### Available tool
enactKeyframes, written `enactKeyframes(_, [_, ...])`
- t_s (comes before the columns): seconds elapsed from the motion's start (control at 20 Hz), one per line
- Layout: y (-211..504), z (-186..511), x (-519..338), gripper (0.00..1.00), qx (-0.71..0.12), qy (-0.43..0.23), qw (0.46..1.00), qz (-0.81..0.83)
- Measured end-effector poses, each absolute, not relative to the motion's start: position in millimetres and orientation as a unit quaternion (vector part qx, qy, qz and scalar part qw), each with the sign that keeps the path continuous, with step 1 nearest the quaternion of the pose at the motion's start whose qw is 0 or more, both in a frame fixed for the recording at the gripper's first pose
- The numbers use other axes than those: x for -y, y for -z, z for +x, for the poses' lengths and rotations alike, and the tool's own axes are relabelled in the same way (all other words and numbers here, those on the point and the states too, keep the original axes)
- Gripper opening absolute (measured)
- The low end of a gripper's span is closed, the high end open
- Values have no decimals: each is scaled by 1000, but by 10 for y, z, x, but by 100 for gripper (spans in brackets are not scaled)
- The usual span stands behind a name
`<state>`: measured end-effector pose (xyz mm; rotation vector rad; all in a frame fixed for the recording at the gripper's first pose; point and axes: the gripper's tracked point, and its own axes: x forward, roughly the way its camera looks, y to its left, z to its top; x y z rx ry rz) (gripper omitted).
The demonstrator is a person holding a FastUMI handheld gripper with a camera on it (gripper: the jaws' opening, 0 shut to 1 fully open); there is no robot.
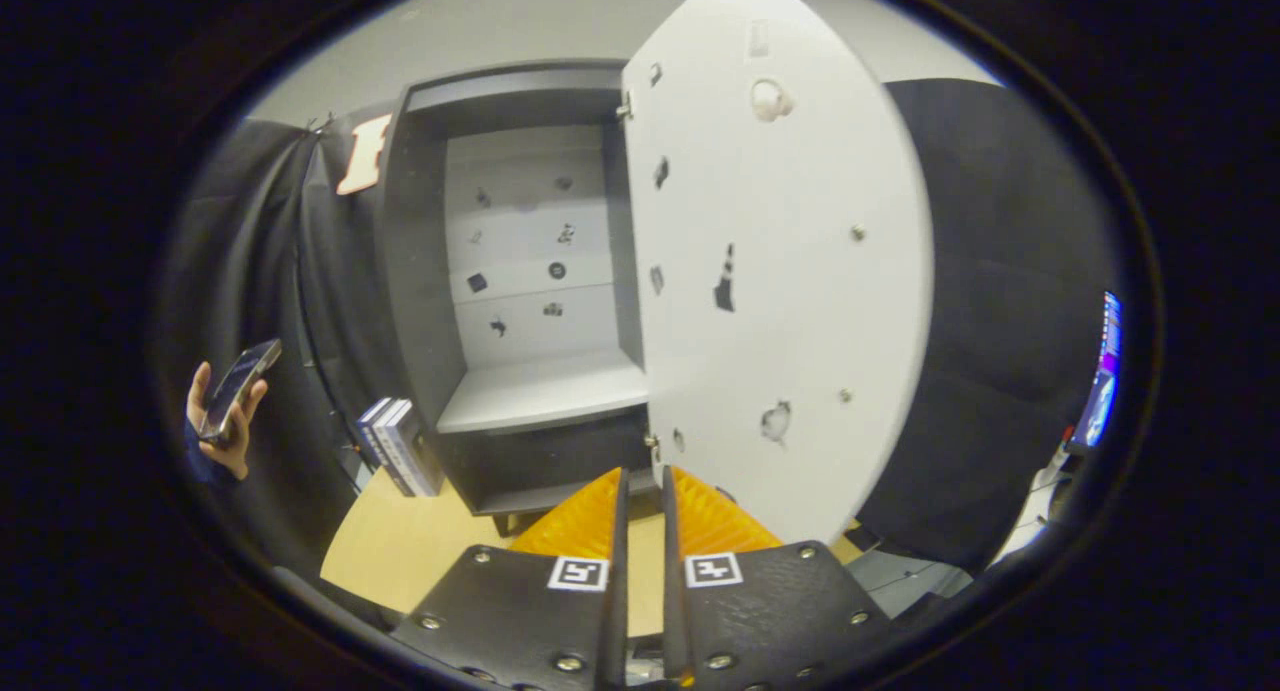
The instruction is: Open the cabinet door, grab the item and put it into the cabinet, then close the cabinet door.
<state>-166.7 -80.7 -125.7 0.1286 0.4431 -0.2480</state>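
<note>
So the cabinet (pixel 520 271) sits on the light wood tabletop (pixel 400 551) with its door (pixel 790 271) swung wide open, hinged on the right side of the opening. The door's inner face is pale, with a few small dark stickers and screw heads on it, and its bottom edge hangs just beyond the fingers.

The gripper (pixel 640 501) is low in front, fingers nearly together with just a thin gap between them and nothing in it. They're pointing at the lower right corner of the opening, right about where the door's hinge edge meets the cabinet's dark base.

Inside, the cabinet has a pale back wall dotted with little dark marks, and a light shelf floor (pixel 545 391) that's bare. Dark side walls frame the opening on the left and top, so there's a fair bit of open room in there.

Left of the cabinet, a couple of books (pixel 400 446) stand upright on the tabletop, just beside the cabinet's left wall. Farther left, a person's hand (pixel 225 421) holds a phone (pixel 238 386). There's bare tabletop between the books and the fingers.
</note>
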Motion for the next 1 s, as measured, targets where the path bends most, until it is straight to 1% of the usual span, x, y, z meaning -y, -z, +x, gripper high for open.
enactKeyframes(0.05, [1391, -1611, 729, 26, -228, 110, 965, 63])
enactKeyframes(0.1, [1525, -1561, 631, 27, -240, 92, 965, 61])
enactKeyframes(0.25, [2023, -1521, 365, 65, -282, 44, 957, 54])
enactKeyframes(0.3, [2223, -1516, 255, 66, -300, 24, 952, 57])
enactKeyframes(0.35, [2440, -1531, 177, 74, -319, 12, 946, 56])
enactKeyframes(0.45, [2807, -1541, 62, 78, -351, -16, 935, 52])
enactKeyframes(0.8, [4307, -1396, -46, 78, -452, -63, 890, -5])
enactKeyframes(1.0, [4848, -1379, -56, 79, -499, -85, 862, -15])
